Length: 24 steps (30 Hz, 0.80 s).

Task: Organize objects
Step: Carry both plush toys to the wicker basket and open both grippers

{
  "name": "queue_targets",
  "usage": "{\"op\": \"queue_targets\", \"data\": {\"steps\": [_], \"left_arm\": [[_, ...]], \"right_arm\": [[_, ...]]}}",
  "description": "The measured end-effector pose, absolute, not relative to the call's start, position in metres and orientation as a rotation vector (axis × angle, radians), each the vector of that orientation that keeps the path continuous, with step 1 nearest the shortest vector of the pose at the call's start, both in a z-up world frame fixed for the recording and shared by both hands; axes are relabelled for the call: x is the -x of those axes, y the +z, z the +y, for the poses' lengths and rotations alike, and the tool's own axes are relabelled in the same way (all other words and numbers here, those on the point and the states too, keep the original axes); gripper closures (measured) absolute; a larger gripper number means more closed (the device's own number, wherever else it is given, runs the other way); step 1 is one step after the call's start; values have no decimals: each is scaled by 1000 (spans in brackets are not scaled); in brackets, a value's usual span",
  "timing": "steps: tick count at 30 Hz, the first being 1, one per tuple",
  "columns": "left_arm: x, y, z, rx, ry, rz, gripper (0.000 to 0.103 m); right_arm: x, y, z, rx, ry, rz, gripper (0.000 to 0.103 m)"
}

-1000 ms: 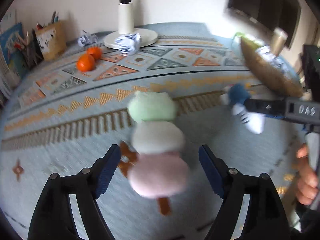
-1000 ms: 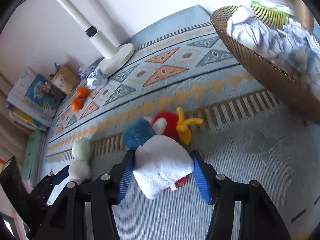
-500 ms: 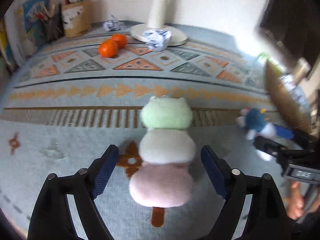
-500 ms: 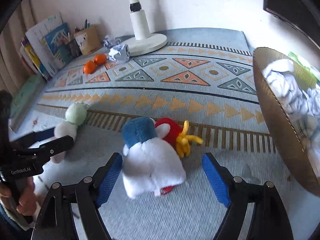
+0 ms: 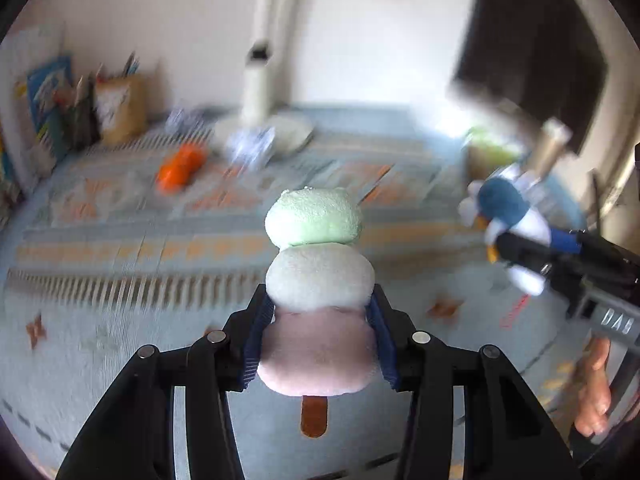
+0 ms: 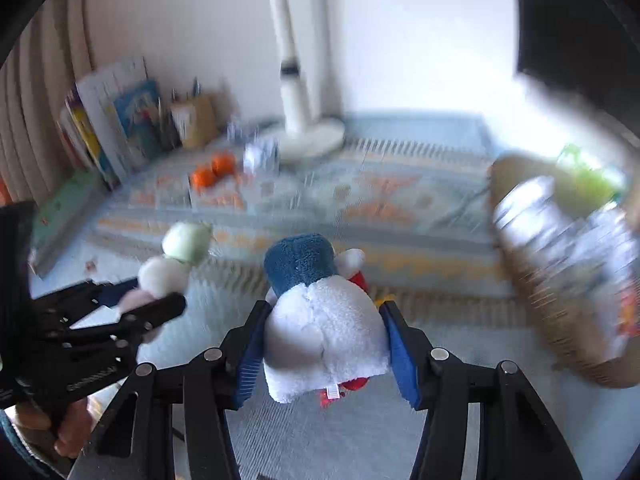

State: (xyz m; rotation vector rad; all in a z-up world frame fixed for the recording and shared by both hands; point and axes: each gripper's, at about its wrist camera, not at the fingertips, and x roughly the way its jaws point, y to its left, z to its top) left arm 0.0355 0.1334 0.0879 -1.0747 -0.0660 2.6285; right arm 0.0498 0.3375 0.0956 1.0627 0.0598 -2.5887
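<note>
— Between the left claw's (image 5: 319, 342) blue pads sat the three-ball plush skewer (image 5: 318, 296), didn't it?

— It did. Half a second before, those jaws had stood wide either side of it on the rug (image 5: 100, 344); at this moment they had closed on its pink bottom ball, the white and green balls reaching out ahead of the tips and the brown stick hanging below.

— And further right?

— The right claw (image 6: 326, 344) had likewise gone from open to clamped on the white body of the blue-headed plush bird (image 6: 316, 312), its head ahead of the pads.

— What did that mean for the tidying?

— Both toys looked lifted off the rug, I judged, so grasping was done and carrying remained. The woven basket (image 6: 560, 336) lay off to the right claw's right, a likely destination.
</note>
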Motion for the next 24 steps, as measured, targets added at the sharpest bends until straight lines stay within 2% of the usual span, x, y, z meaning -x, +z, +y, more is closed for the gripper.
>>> {"op": "queue_targets", "data": {"steps": [4, 7, 9, 13, 17, 18, 19, 20, 21, 24], "left_arm": [[-23, 151, 190, 863, 2567, 6, 58], [5, 171, 235, 817, 2385, -114, 58], [30, 172, 270, 830, 2305, -173, 58], [62, 162, 327, 878, 2264, -141, 58], [72, 155, 362, 864, 2288, -86, 55], [76, 154, 369, 852, 2312, -91, 49], [78, 151, 371, 847, 2322, -101, 27], [81, 149, 374, 859, 2321, -98, 15], [84, 144, 375, 880, 2297, -98, 6], [83, 133, 360, 904, 2239, -129, 6]], "right_arm": [[-63, 178, 400, -850, -2793, -13, 48], [-62, 218, 466, -769, -2957, -184, 48], [-54, 224, 507, -785, -3069, -277, 48], [-28, 207, 566, -916, -3106, -480, 48], [-1, 192, 586, -986, -3094, -551, 48], [6, 189, 589, -993, -3088, -560, 48], [15, 185, 591, -1005, -3073, -569, 46], [27, 179, 588, -1024, -3046, -575, 36], [36, 174, 590, -1057, -3033, -578, 32], [47, 154, 595, -1140, -2989, -600, 30]]}}
